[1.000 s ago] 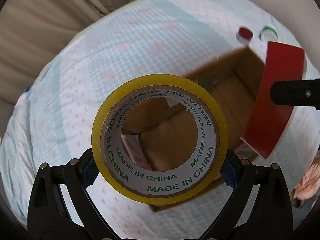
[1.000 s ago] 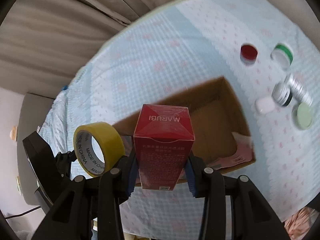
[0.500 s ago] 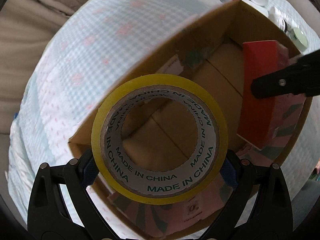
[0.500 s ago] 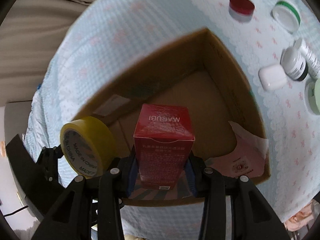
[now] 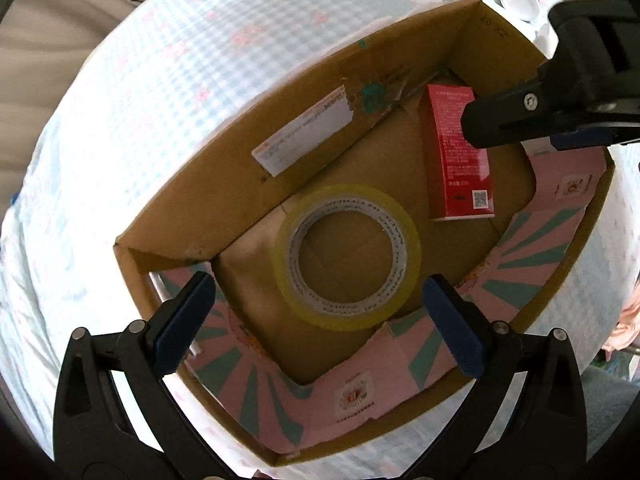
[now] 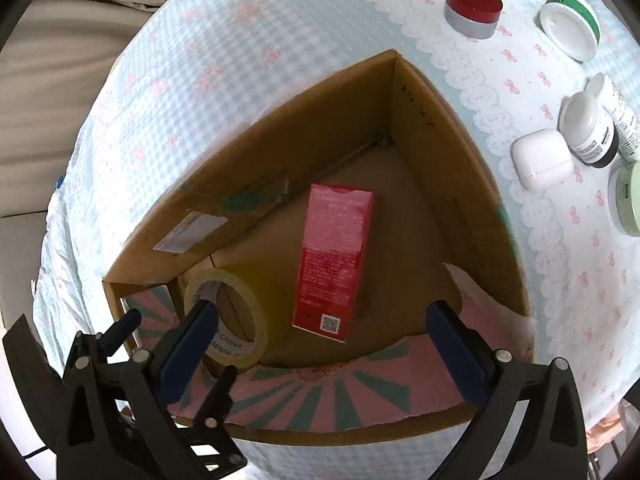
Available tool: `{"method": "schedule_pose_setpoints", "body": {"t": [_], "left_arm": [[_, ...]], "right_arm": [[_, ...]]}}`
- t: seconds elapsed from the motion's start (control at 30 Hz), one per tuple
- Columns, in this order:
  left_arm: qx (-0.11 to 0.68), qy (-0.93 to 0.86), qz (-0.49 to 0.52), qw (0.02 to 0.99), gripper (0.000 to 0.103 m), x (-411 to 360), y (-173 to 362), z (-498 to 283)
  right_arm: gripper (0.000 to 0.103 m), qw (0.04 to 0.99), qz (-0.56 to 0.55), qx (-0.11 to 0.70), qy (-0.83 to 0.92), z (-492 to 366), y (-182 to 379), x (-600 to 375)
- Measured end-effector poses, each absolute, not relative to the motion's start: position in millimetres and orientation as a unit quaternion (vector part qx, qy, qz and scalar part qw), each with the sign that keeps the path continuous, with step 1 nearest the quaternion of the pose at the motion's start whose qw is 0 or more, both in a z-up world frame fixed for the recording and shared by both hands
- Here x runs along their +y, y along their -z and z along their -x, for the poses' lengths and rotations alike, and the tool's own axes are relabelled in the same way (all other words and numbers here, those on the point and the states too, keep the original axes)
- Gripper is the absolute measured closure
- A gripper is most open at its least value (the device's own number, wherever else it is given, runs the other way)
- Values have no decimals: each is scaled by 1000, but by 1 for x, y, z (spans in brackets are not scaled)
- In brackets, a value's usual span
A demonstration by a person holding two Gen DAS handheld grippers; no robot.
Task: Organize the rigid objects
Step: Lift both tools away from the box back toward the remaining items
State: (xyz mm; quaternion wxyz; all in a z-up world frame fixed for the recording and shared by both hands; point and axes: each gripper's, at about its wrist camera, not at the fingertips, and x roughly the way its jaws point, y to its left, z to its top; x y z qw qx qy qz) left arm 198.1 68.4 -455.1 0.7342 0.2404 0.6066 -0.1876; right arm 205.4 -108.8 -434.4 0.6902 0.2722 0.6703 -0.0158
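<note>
The left hand-held gripper (image 5: 318, 316) hangs above the open cardboard box (image 5: 304, 92) with its blue-padded fingers (image 5: 184, 322) spread wide apart and nothing between them. Below it, the yellow tape roll (image 5: 348, 256) rests on the brown floor of the box, near the box's left end and close to the long far wall that carries a white shipping label (image 5: 302, 136). From the right wrist view the roll appears tilted, leaning toward that left corner.

The right hand-held gripper (image 6: 320, 354) is likewise opened wide and grips nothing. The red carton (image 6: 334, 272) lies flat on the box floor ahead of it, its long side running from the near wall toward the far right corner, with a small QR code on the near end. The carton and the tape roll sit near each other in the box but apart.

The near wall of the box shows pink flaps (image 6: 320, 392) with teal stripes folded inward.

The box stands on a counter (image 6: 280, 20) covered by a pale blue checked cloth with pink bows. Past the box's right side, on the cloth, sit a red-lidded jar (image 6: 474, 8), a white lid with a green rim (image 6: 568, 26), a white earbud case (image 6: 540, 158), a small white-capped bottle (image 6: 588, 130) and a pale green jar (image 6: 628, 202) at the frame edge
</note>
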Motion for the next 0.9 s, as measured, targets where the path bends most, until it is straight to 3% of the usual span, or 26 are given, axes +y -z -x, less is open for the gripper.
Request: {"method": "schedule_pose_setpoints", "body": {"t": [0.47,0.9], "left_arm": [[570,163,-225,773,0,81,406,-177],[509,121,-164,836,0,108,282,-123]], "right_arm": [[0,725,-270,633,1,-186,392,-106],[0,790,-179,585,-25,-132,287,-86]]}}
